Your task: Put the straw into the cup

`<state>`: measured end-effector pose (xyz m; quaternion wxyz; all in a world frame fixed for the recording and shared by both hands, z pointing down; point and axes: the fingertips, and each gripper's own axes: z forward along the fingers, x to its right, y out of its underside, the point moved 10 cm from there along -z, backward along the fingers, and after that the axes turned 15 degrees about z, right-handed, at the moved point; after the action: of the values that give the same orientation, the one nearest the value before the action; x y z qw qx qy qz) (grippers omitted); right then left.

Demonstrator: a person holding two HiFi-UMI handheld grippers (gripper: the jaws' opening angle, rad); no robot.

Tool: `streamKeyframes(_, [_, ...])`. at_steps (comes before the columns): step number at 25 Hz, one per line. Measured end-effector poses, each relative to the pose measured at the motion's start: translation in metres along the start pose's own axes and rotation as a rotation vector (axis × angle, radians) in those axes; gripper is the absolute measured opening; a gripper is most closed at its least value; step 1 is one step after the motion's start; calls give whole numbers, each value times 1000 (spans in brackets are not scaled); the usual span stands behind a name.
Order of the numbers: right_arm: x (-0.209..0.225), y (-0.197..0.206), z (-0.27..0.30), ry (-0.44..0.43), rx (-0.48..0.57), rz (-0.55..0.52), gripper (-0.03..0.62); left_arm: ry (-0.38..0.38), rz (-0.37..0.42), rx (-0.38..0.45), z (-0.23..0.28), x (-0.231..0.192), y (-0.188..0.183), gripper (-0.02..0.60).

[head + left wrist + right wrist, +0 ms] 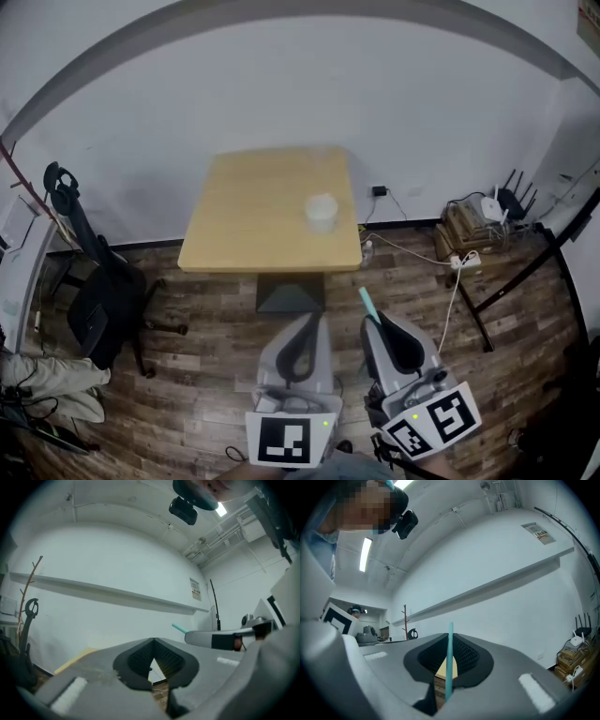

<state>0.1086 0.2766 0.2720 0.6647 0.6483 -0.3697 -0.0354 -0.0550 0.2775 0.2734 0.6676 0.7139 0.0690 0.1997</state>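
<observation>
A translucent cup [322, 213] stands on the right half of a small wooden table [248, 211], well ahead of both grippers. My right gripper [378, 324] is held low over the floor in front of the table, shut on a teal straw [367, 302] whose end pokes out past the jaw tips. In the right gripper view the straw [449, 663] runs upright between the closed jaws. My left gripper [308, 320] hovers beside it, shut with nothing in it. The left gripper view shows its tips [153, 640] meeting, and the straw [179, 628] off to the right.
A black chair [101, 295] stands left of the table, with a pile of cloth [52, 380] on the floor near it. Cables, a power strip [462, 260] and a router on boxes [480, 217] lie at the right wall. A black metal frame [525, 272] slants at the right.
</observation>
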Motion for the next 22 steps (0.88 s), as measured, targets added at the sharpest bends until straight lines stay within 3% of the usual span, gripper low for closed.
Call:
streamKeyframes(13, [-11,-25,78,-42,72,-99,37,-4,-9,119,50,-63,-13,17])
streamKeyframes(22, [10,-26,91,6,60,-97,37,44,-32,67,80,-60,6,17])
